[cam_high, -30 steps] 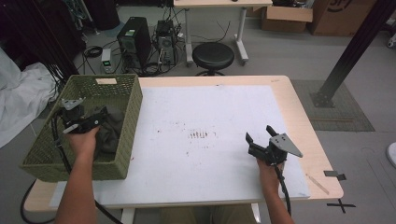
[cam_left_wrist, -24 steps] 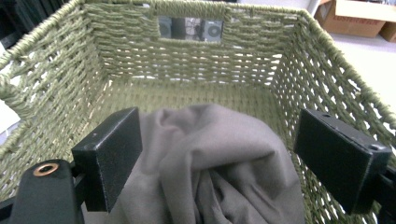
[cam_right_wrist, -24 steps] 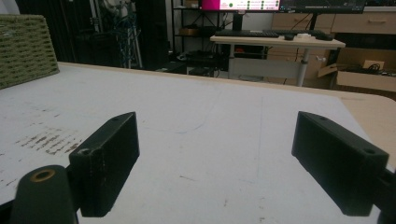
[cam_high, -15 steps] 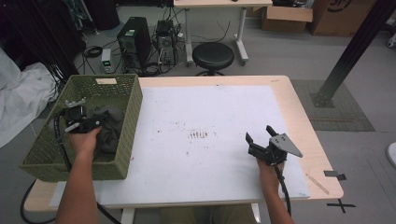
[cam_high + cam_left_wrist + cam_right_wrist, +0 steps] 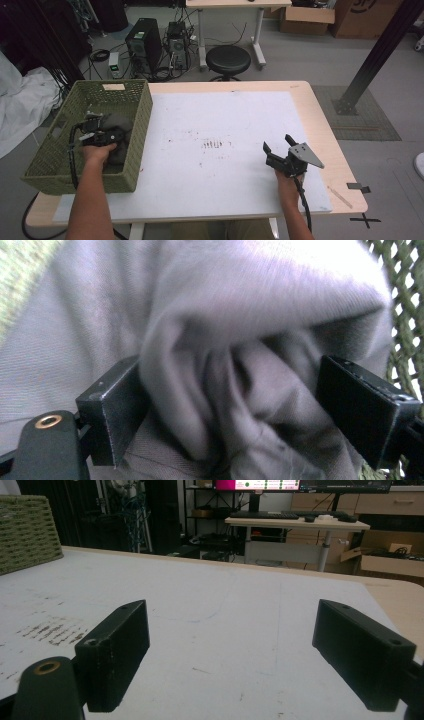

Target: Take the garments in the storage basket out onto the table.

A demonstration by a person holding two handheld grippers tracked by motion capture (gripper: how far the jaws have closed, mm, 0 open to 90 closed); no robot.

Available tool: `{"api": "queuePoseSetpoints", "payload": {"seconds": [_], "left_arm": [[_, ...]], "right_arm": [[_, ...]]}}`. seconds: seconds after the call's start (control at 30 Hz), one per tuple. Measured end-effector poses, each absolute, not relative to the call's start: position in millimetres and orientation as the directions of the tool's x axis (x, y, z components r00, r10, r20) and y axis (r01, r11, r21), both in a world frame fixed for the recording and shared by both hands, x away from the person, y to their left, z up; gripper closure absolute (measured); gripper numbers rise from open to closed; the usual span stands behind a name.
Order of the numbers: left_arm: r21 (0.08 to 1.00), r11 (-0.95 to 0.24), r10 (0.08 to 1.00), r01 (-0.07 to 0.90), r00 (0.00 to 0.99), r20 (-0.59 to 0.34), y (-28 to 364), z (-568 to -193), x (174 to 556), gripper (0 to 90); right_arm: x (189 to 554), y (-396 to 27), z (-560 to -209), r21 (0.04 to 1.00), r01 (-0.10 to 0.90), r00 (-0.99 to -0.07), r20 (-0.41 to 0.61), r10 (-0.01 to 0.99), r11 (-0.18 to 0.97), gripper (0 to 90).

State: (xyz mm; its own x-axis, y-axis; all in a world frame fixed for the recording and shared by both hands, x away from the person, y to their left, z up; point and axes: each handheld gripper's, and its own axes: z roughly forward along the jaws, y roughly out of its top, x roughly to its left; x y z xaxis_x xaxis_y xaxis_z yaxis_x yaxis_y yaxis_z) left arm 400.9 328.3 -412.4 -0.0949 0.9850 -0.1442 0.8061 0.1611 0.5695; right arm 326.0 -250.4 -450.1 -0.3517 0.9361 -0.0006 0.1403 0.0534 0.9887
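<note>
My left gripper (image 5: 102, 131) is down inside the green basket (image 5: 142, 107), which sits at the table's left end. Its jaws are wide, w/ a bunched fold of the grey cloth (image 5: 240, 355) pushed up between them. In the left gripper view the fabric touches the inner face of the left jaw & runs close to the right one, but the jaws aren't pressed together on it, so it's a straddle, not a pinch. The cloth lies in the basket (image 5: 405, 300), against the near-right part of the bottom; green mesh wall shows just beside it past the right jaw. From the high view the cloth (image 5: 120, 125) is a dark heap under & ahead of my left hand (image 5: 100, 152), near the basket's right wall.

My right gripper (image 5: 280, 150) is well apart from the basket, over the white sheet (image 5: 220, 115) that covers the table (image 5: 325, 120), toward the sheet's near-right corner. Jaws wide, nothing between them; in the right gripper view (image 5: 230, 650) there's bare sheet b/w the two black blocks. Can't tell if it rests on the sheet or sits just above it. Grey 3-cornered plate on top points away from the basket. Faint dark smudges (image 5: 215, 145) mark the sheet b/w the right gripper & the basket. In the right gripper view a corner of the basket (image 5: 27, 530) shows far left, at the sheet's edge.
</note>
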Motion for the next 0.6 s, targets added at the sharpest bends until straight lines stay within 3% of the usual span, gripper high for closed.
{"api": "queuePoseSetpoints", "payload": {"seconds": [0.1, 0.2, 0.3, 0.33, 0.37, 0.4, 0.6], "left_arm": [[0.555, 0.132, 0.990, 0.822, -0.081, -0.117, 323.1, -416.5, 405.1, 9.4], [0.533, 0.096, 0.995, 0.841, -0.063, -0.081, 320.7, -416.8, 408.8, 9.8], [0.530, 0.061, 0.998, 0.846, -0.049, -0.035, 319.1, -414.9, 409.6, 30.3], [0.533, 0.057, 0.998, 0.844, -0.048, -0.030, 319.9, -413.5, 409.0, 30.3], [0.544, 0.063, 0.998, 0.837, -0.044, -0.047, 322.9, -410.2, 407.1, 53.4], [0.544, 0.063, 0.998, 0.837, -0.044, -0.047, 322.9, -410.2, 407.1, 60.4], [0.563, 0.117, 0.990, 0.818, -0.054, -0.127, 328.0, -406.5, 402.7, 75.4]], "right_arm": [[326.2, -250.3, -450.1, 0.989, 0.140, -0.353, -0.003, 0.936, 0.056, 15.0], [326.5, -249.8, -450.0, 0.988, 0.145, -0.353, -0.005, 0.936, 0.061, 15.1], [326.5, -250.0, -450.0, 0.988, 0.145, -0.351, -0.004, 0.936, 0.059, 15.1], [326.5, -250.0, -450.0, 0.988, 0.145, -0.351, -0.004, 0.936, 0.059, 15.1], [326.4, -250.0, -450.1, 0.988, 0.143, -0.351, -0.004, 0.936, 0.058, 15.1], [326.4, -250.0, -450.1, 0.988, 0.143, -0.351, -0.004, 0.936, 0.058, 15.1], [326.1, -250.5, -450.1, 0.988, 0.143, -0.350, 0.001, 0.937, 0.053, 15.1]]}}
